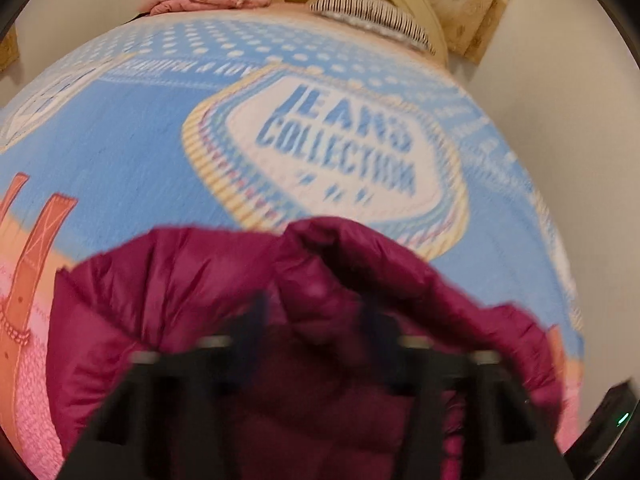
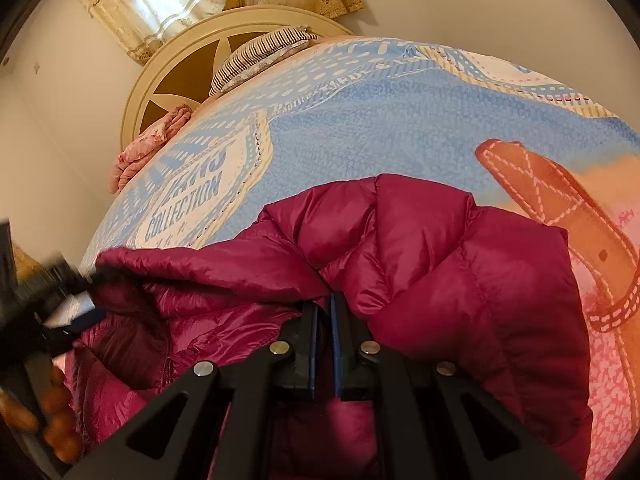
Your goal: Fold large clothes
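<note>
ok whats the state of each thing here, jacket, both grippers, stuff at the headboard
magenta puffer jacket: crumpled on the bedspread, not yet folded flat
right gripper: shut on a fold of the jacket
left gripper: blurred, a bunch of jacket between its fingers, grip unclear
bedspread: spread flat over the bed
pink floral quilt: folded by the headboard
striped pillow: leaning at the headboard

"JEANS COLLECTION" printed in blue on white badge, blue bedspread point(image 1: 140, 140)
</note>
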The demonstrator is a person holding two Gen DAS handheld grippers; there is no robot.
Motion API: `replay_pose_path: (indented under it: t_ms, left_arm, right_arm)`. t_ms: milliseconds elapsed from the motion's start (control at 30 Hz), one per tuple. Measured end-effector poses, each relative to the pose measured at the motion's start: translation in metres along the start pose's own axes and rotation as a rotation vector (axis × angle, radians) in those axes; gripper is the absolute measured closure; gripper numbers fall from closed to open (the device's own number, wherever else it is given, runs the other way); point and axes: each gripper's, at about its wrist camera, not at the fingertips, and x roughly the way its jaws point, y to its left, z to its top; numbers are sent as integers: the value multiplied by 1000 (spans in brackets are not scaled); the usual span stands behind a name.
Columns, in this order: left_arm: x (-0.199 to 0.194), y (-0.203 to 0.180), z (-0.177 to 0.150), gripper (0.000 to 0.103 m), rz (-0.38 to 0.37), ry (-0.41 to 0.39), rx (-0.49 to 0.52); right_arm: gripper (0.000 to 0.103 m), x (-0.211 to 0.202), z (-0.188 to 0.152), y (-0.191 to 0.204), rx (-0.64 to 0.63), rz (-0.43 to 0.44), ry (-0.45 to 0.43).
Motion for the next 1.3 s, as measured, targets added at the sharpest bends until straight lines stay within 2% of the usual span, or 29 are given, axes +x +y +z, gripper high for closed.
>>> replay_pose_path:
  t_ms: [33,100,167,267,400,433,500,533,567,633,667,700,733,800,867,900,933,967,1000,1033,1167,1233,1300]
  left_arm:
    - [-4,6,-5,85,-15,-4,-11]
    - [-16,14,-13,90,-13,-33,-28]
    - [-30,19,-31,90,-1,-77,-23]
    - [-17,32,-45,90,26,-56,-55]
    - [-15,39,-48,92,8,-107,-75]
    - [-19,40,-48,92,-19,-105,-88]
    - [-33,47,-45,84,-101,-118,-126]
    - [-42,50,-44,68,-145,-141,-146]
    - [-52,53,-42,39,-177,-176,-158]
    - [-65,51,-38,2,-198,-249,-156]
    - [-69,47,-32,0,-186,-286,-139]
    - [-66,43,-26,0,-167,-277,-127]
    - [-59,40,-19,2,-170,-243,-120]
    - [-44,36,-10,9,-234,-190,-149]
    - [-24,34,-4,30,-234,-117,-180]
    - [-16,32,-2,36,-234,-92,-184]
    - [-3,30,-1,52,-243,-51,-187]
    - [2,27,-1,81,-251,-29,-188]
    - [8,23,-2,90,-268,-3,-177]
    - [5,21,-6,90,-273,-4,-169]
    - [-35,14,-26,91,-254,-163,-94]
    - [-42,16,-36,91,-223,-183,-84]
    - [-37,27,-46,91,-186,-165,-101]
  right_arm:
    - [99,0,0,-1,4,4,0]
    - [99,1,1,-2,8,9,1]
    - [99,1,0,-2,10,11,1]
    - [99,2,0,-2,12,13,2]
    - [99,2,0,-2,9,12,3]
    - [99,2,0,-3,9,12,3]
    - [99,2,0,-3,9,13,3]
    - [99,2,0,-3,8,13,3]
    - [99,2,0,-3,8,13,2]
    - [99,2,0,-3,8,13,3]
    - [99,2,0,-3,8,13,3]
    - [99,2,0,-3,9,14,3]
    - [99,2,0,-4,9,15,3]
    - [99,2,0,-4,10,17,3]
    - [99,2,0,-4,10,18,3]
    - [99,2,0,-4,10,18,3]
    - [99,2,0,-4,10,18,3]
    - [99,2,0,-4,11,19,3]
    - [99,2,0,-4,11,20,3]
    - [99,2,0,-4,12,22,3]
    - [99,2,1,-7,28,40,3]
    - [99,3,1,-8,33,46,3]
    - [99,3,1,-8,33,45,3]
